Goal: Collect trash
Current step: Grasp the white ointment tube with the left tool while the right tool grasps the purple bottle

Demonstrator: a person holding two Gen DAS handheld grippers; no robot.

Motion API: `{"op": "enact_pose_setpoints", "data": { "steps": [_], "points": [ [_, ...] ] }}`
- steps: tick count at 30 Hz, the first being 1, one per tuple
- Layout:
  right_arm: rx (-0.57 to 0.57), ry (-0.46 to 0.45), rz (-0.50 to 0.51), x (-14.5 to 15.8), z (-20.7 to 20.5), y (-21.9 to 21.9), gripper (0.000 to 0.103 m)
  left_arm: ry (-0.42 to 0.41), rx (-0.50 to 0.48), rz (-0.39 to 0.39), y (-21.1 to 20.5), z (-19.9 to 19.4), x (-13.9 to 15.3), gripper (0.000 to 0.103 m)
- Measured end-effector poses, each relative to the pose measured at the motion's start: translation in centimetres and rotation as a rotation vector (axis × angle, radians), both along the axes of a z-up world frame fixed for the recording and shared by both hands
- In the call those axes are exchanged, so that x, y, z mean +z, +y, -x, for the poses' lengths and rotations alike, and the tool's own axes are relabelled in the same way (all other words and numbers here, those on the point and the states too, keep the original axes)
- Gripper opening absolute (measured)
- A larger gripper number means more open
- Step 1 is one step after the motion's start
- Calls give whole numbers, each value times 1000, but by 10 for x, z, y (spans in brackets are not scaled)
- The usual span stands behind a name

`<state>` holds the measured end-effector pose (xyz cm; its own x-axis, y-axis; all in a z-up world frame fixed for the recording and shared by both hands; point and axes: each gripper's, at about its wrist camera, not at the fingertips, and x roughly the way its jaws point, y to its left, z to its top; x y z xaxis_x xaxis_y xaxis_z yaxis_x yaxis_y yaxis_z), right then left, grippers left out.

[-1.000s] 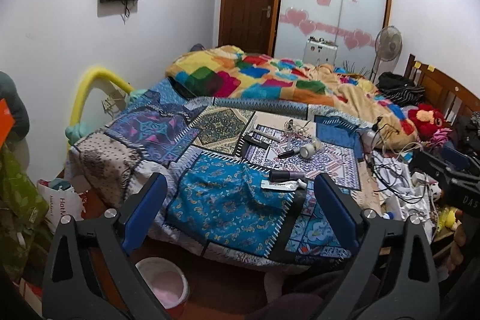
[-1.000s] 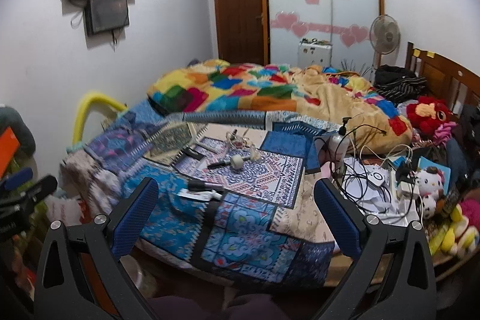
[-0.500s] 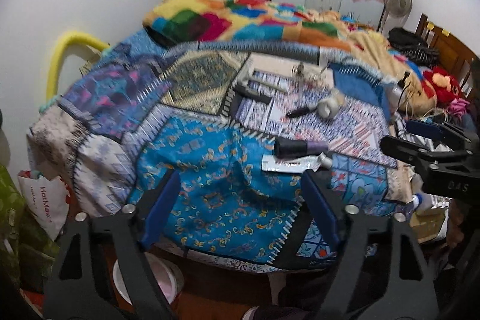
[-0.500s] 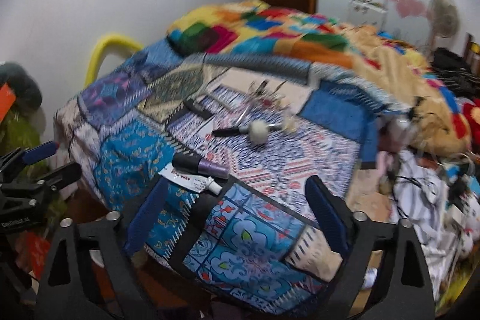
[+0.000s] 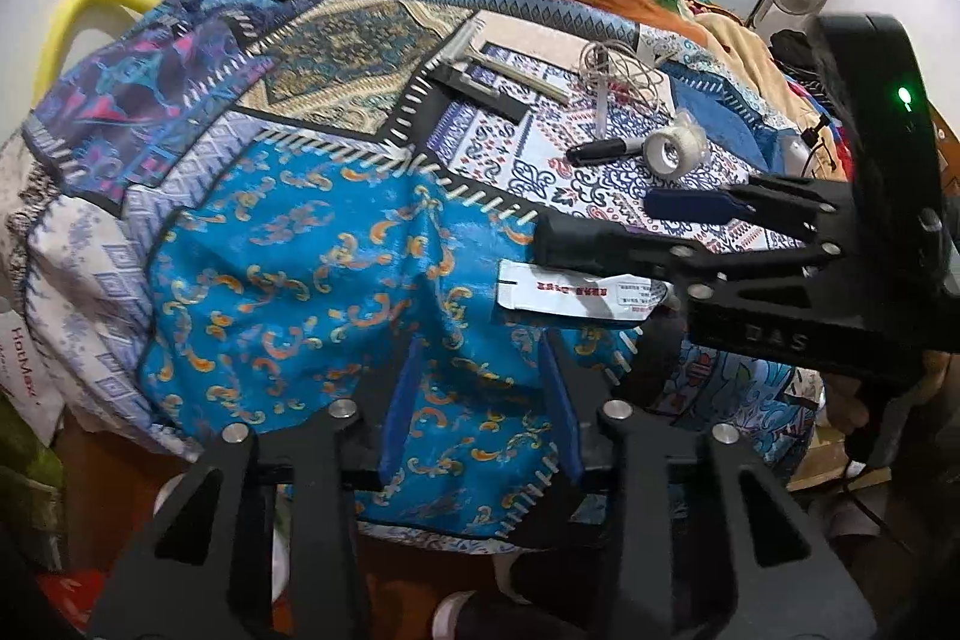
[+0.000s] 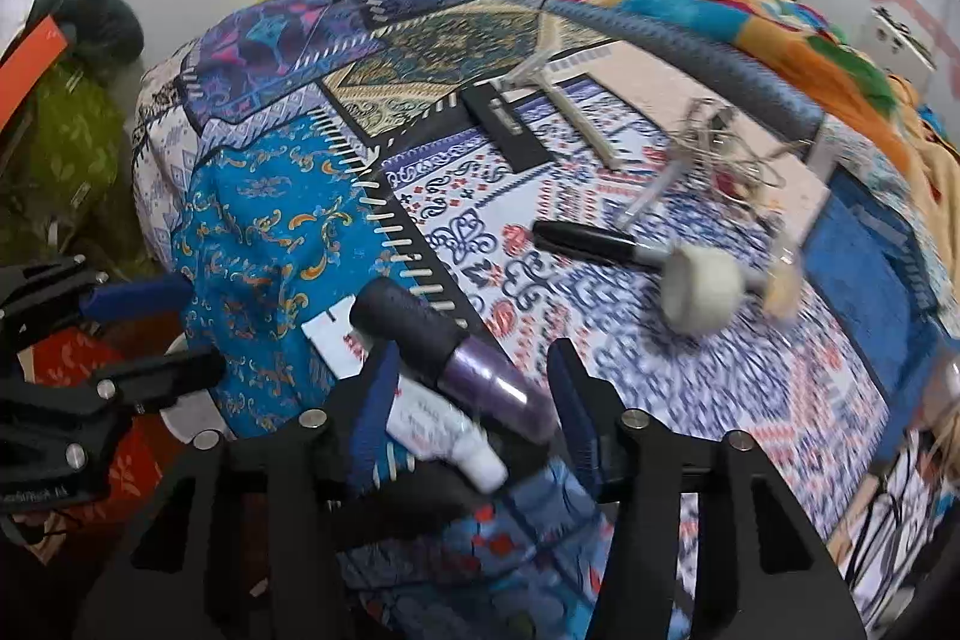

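We are at the reach-in step of collecting trash: our right tongs have just been closing around the purple tube that lies beside the flat white tube near the bed's front edge, pads not yet pressing it as far as we can tell. Our left tongs have just been narrowing too, empty over the blue quilt patch. Next we judge the right jaws must pinch and lift cleanly; a pale bin shows below the bed edge, contents unseen.
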<state>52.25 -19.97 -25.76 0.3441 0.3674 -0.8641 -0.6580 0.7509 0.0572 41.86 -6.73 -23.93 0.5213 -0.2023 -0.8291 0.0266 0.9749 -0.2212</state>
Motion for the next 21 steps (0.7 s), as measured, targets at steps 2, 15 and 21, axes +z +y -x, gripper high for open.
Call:
{"op": "enact_pose_setpoints", "data": {
  "steps": [2,15,21],
  "points": [
    [30,12,-3,-3,-5,4,46,13,-7,30,-2,-3,-4,36],
    [-34,92,-59,-12,-18,-22,26,79,-72,106,-33,-19,-13,29],
    [-150,56,-54,-9,-14,-61,26,121,-45,138,-46,-28,-14,29]
  ]
}}
